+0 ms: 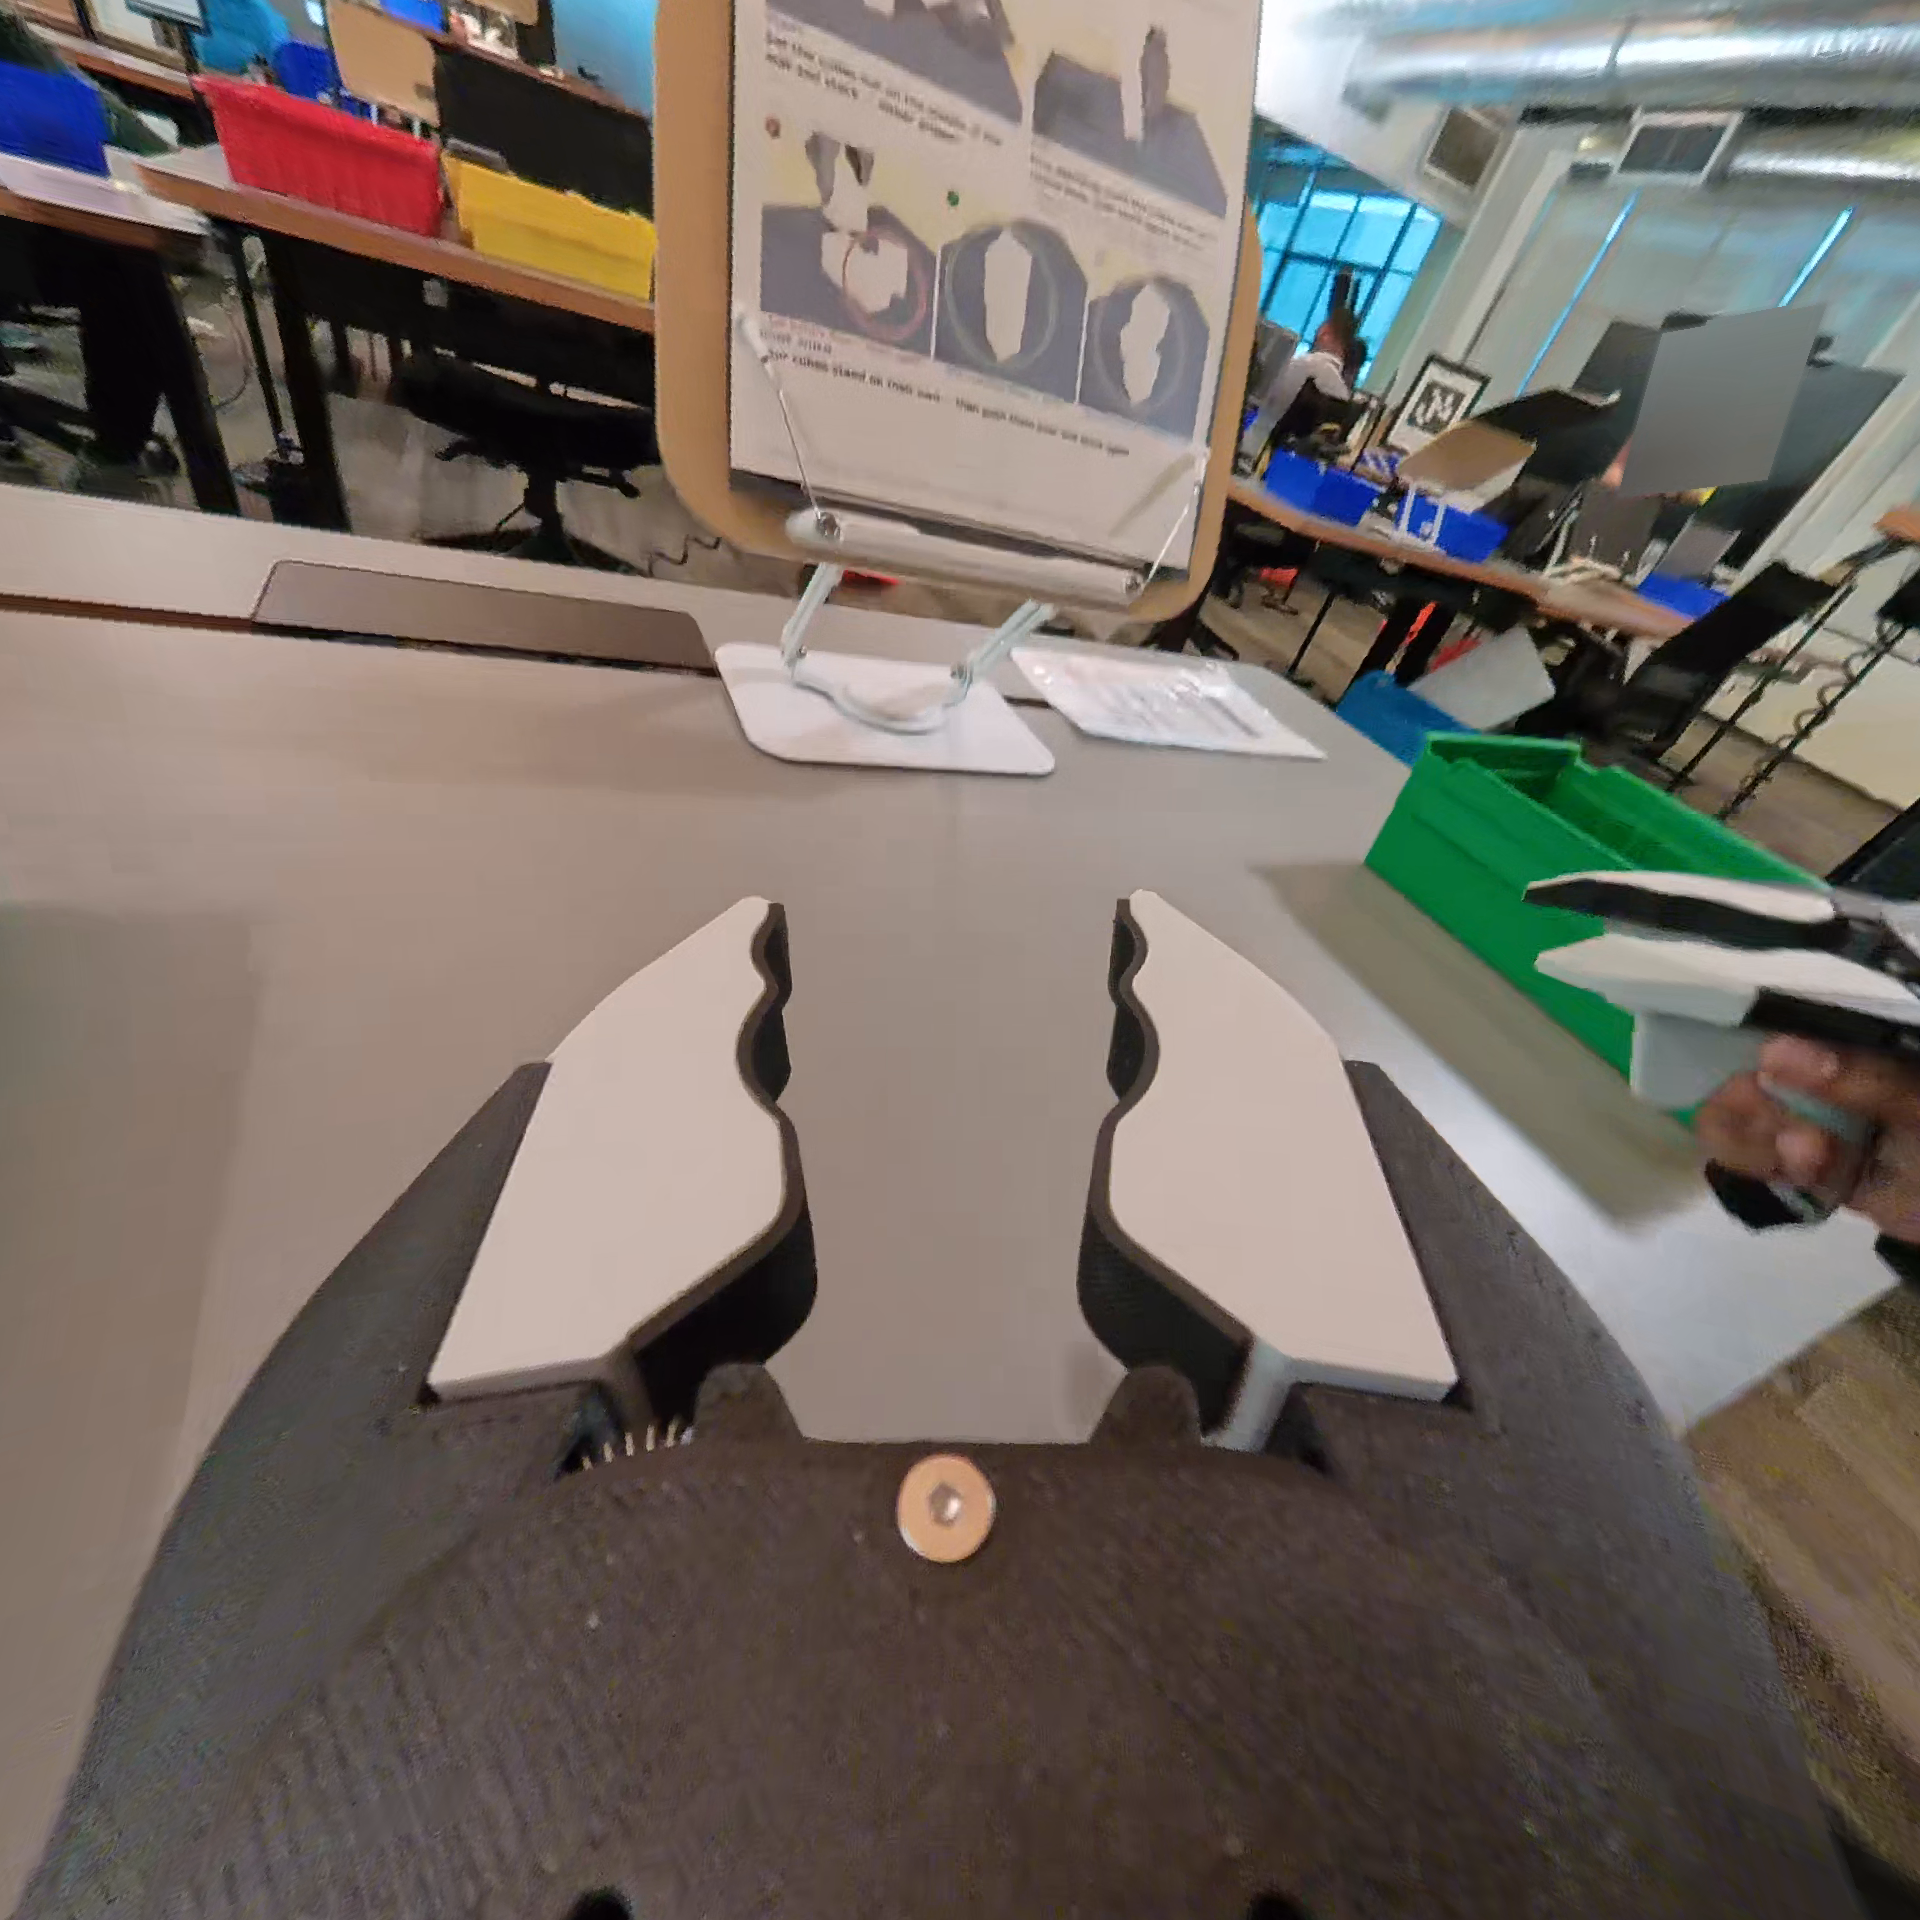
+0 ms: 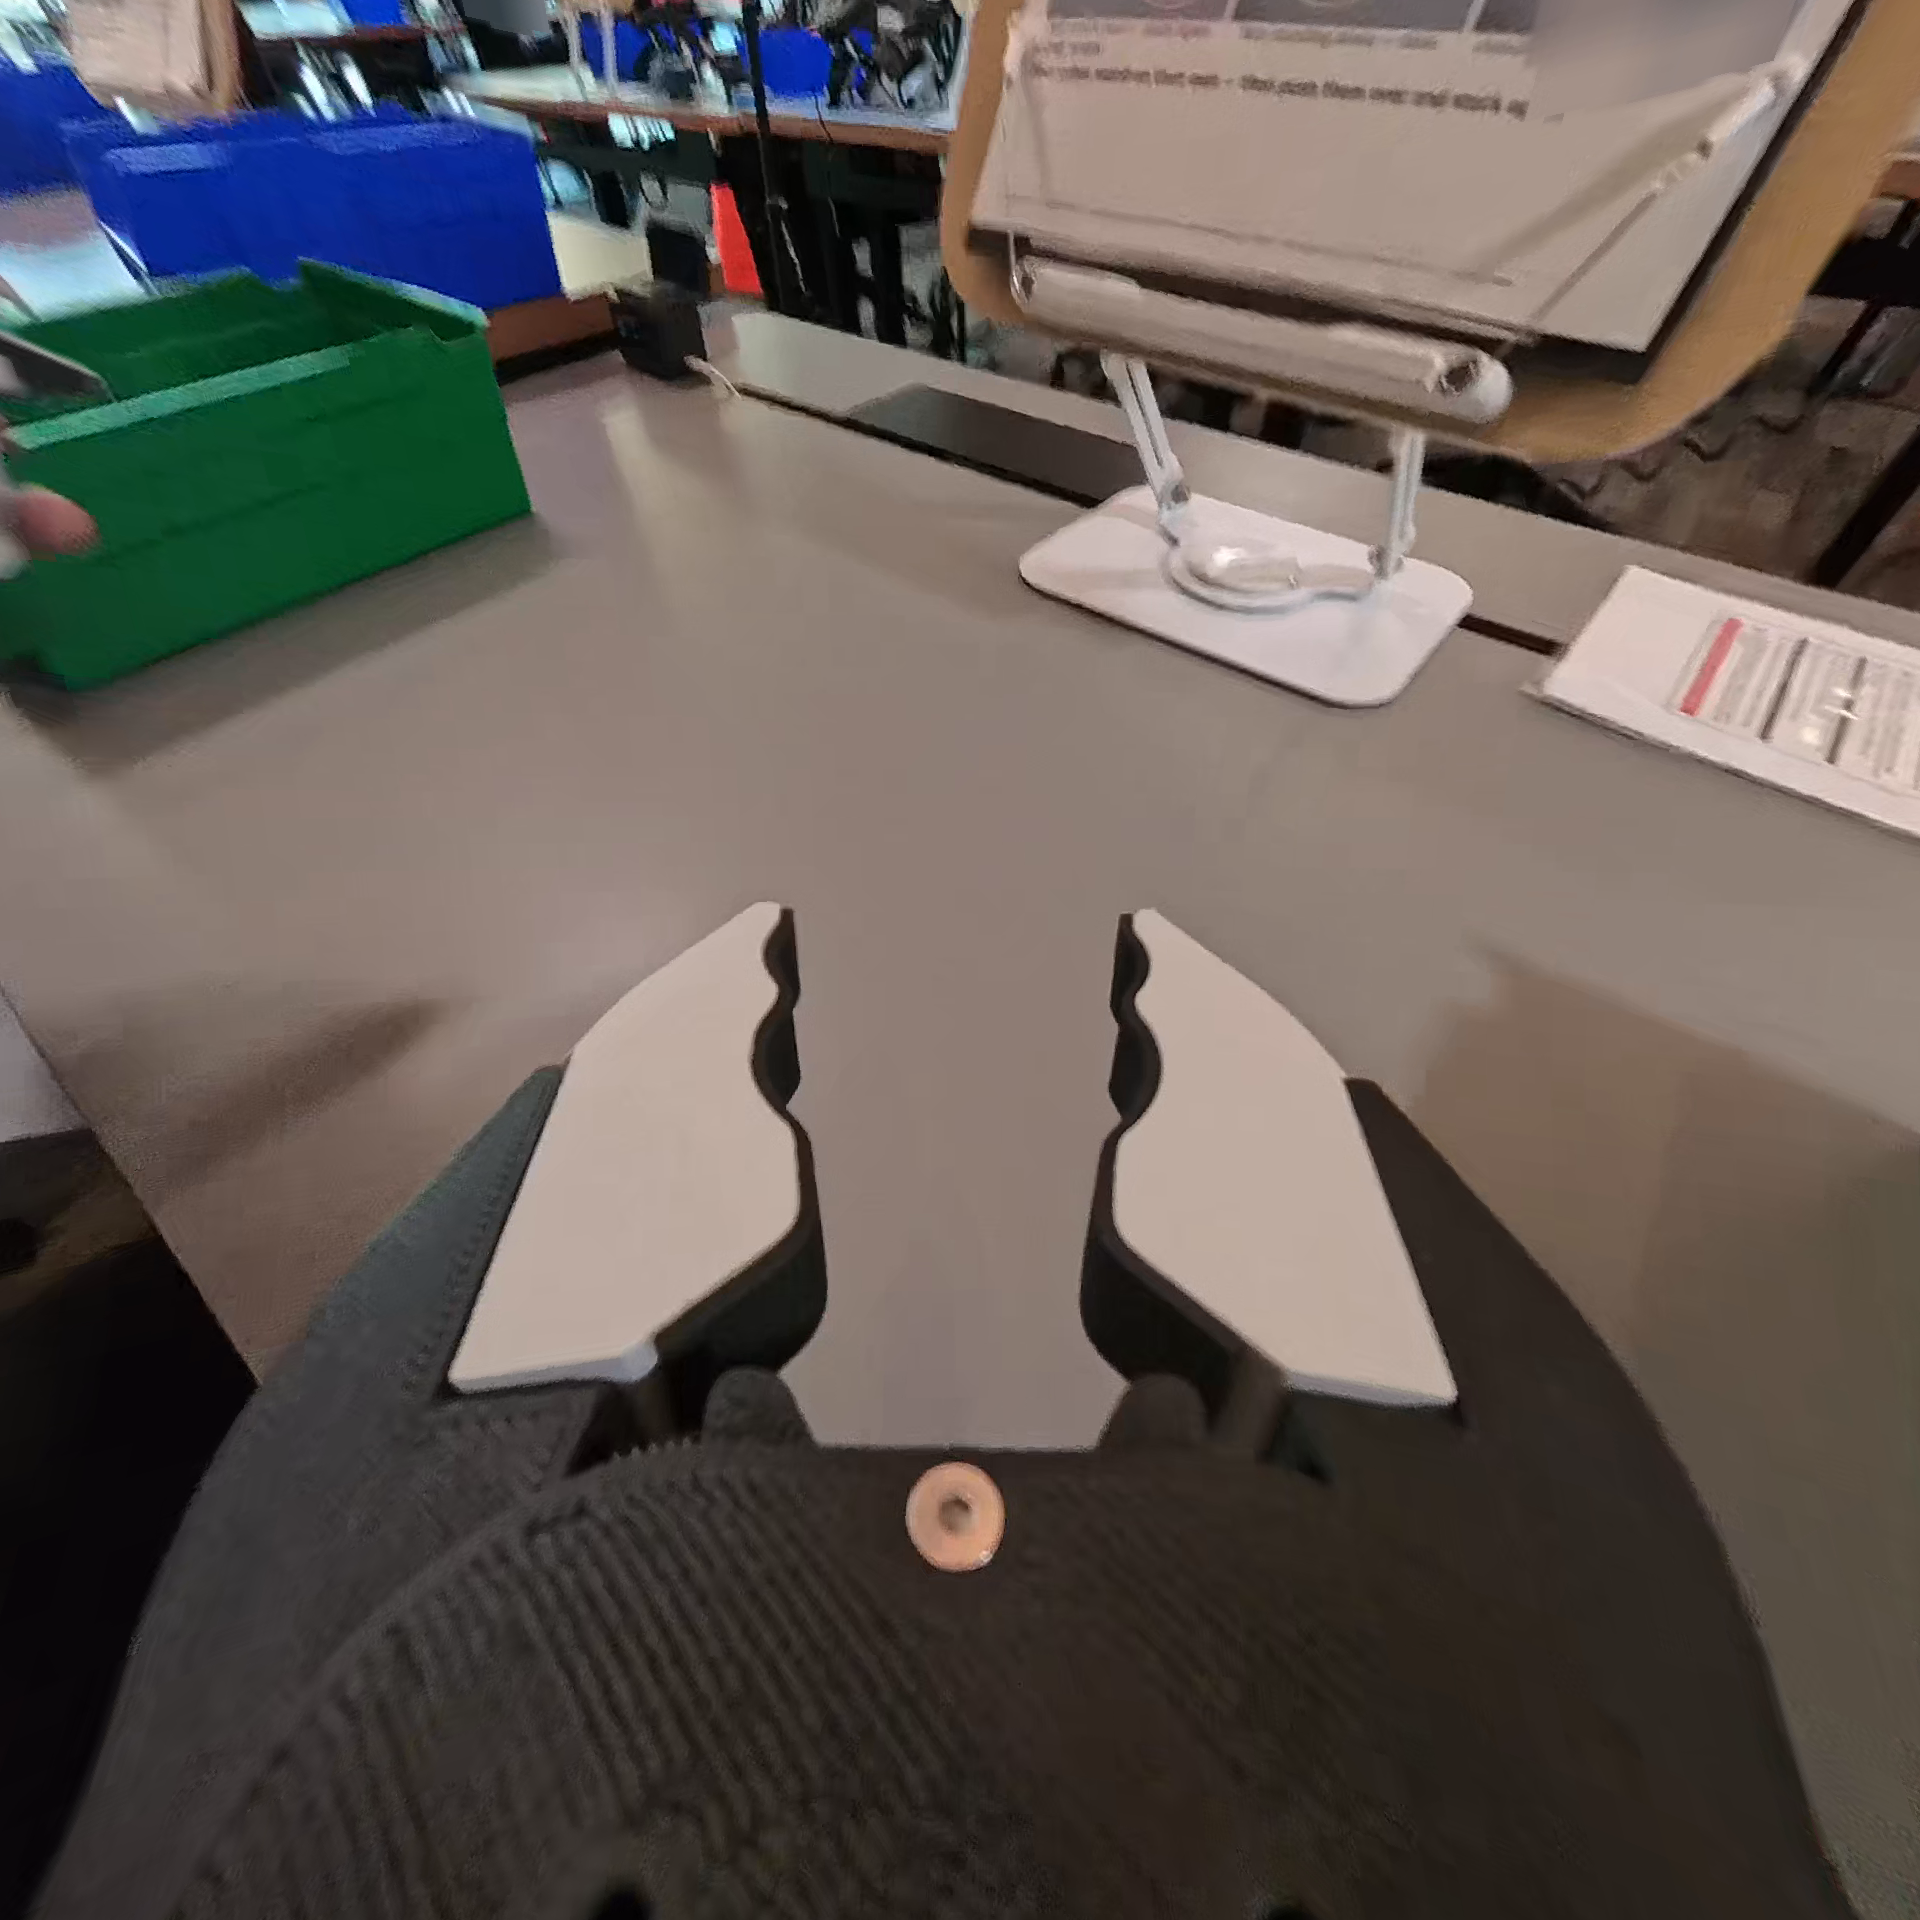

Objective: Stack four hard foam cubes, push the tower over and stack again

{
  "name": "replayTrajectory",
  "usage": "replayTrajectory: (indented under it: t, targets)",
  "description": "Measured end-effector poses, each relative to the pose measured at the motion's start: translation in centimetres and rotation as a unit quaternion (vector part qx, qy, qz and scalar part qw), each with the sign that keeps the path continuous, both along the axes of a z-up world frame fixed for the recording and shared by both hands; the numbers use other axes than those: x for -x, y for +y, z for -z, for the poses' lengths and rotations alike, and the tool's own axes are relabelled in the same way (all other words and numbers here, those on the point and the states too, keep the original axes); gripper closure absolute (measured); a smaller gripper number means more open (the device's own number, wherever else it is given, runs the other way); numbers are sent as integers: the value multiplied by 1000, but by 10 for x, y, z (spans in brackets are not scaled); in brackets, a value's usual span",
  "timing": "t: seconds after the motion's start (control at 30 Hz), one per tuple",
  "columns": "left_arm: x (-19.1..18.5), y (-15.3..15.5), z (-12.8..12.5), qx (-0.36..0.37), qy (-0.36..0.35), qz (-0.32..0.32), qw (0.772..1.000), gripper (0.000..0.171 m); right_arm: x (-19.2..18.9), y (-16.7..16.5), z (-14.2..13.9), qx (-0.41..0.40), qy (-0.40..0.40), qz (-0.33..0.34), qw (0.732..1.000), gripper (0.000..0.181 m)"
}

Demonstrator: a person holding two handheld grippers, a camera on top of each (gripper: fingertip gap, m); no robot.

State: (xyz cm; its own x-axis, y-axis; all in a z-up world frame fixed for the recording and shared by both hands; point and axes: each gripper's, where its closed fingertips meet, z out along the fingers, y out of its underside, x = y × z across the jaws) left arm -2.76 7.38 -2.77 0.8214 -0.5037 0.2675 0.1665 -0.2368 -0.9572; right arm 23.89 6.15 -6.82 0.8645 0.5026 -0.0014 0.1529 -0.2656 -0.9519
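Note:
My left gripper (image 1: 951, 914) is open and empty, held over the bare grey table (image 1: 468, 831). My right gripper (image 2: 956, 925) is also open and empty over the same table (image 2: 883, 727). The right gripper also shows at the right edge of the left wrist view (image 1: 1540, 927), held by a hand (image 1: 1808, 1132) in front of a green bin (image 1: 1475, 862). That bin stands at the far left of the right wrist view (image 2: 260, 488). Nothing lies between either gripper's fingers.
A document stand holding a printed sheet (image 1: 977, 260) rests on a white base (image 1: 894, 727) at the table's back; the base also shows in the right wrist view (image 2: 1247, 603). A sleeved paper (image 1: 1164, 707) (image 2: 1745, 696) lies beside it. Other tables carry red (image 1: 322, 156), yellow and blue bins.

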Motion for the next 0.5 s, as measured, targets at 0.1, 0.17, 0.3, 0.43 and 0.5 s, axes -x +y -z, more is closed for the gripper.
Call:
replayTrajectory:
  t: [0.1,0.17,0.3,0.43,0.5]
  targets:
    - [-27,25,-3,-8,10,11,1000,113,14,13,-18,-15,59,9,998,123]
    - [-44,49,10,-7,61,21,998,113,18,25,-20,-17,92,24,995,124]
    - [-63,85,30,0,116,24,993,116,22,54,-4,9,111,52,992,121]
    - [-71,88,49,-4,172,43,984,121,38,52,-6,25,144,61,987,118]
    - [-66,88,62,-16,223,47,974,121,46,42,-3,25,165,65,984,119]
